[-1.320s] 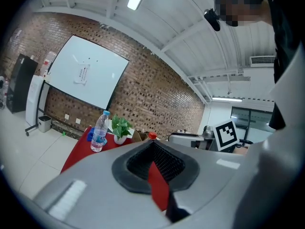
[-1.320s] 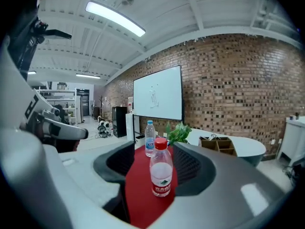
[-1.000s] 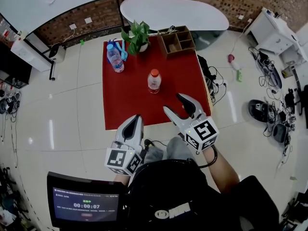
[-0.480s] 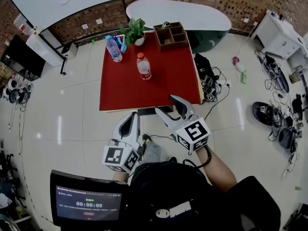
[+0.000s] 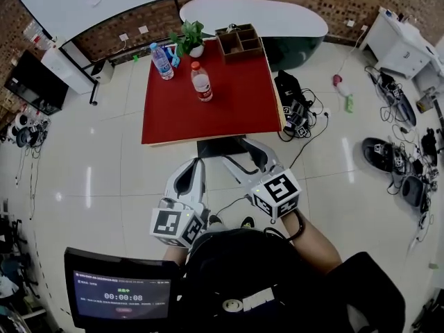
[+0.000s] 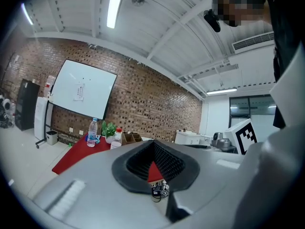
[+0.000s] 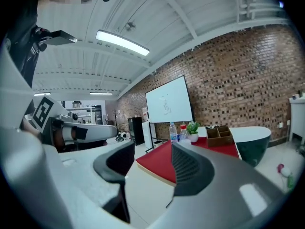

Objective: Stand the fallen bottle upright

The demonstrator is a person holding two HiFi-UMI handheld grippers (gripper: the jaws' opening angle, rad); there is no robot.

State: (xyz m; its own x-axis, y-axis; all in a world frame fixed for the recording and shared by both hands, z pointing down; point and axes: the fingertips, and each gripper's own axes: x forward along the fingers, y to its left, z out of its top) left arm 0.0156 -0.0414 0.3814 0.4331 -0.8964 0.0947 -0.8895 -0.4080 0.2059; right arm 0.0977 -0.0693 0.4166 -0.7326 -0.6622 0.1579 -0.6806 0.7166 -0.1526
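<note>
Bottle with the red cap (image 5: 201, 83) stands upright on the red worktop (image 5: 229, 109), at about 11 o'clock from the worktop's middle. A second bottle with a blue cap (image 5: 161, 61) is also upright, near the far left corner at roughly 10 o'clock. A potted plant (image 5: 189, 37) sits at 12 o'clock on the far edge, with a wooden compartment box (image 5: 239, 41) at 1 o'clock. No bottle lies on its side in any view.

Both grippers are held off the worktop, past its near edge at 6 o'clock and well apart from the bottles. On the left gripper (image 5: 193, 168) the jaws are drawn together, leaving only a small wedge between the ridged pads through which a sliver of red worktop shows, and they grip nothing. On the right gripper (image 5: 244, 155) the jaws stand wide apart with bare floor and the worktop's edge visible between them, and they hold nothing either.

Judging from this, the righting appears to be done: the bottle is on its base, free of both grippers, and nothing seems left beyond checking that it stands steady.
</note>
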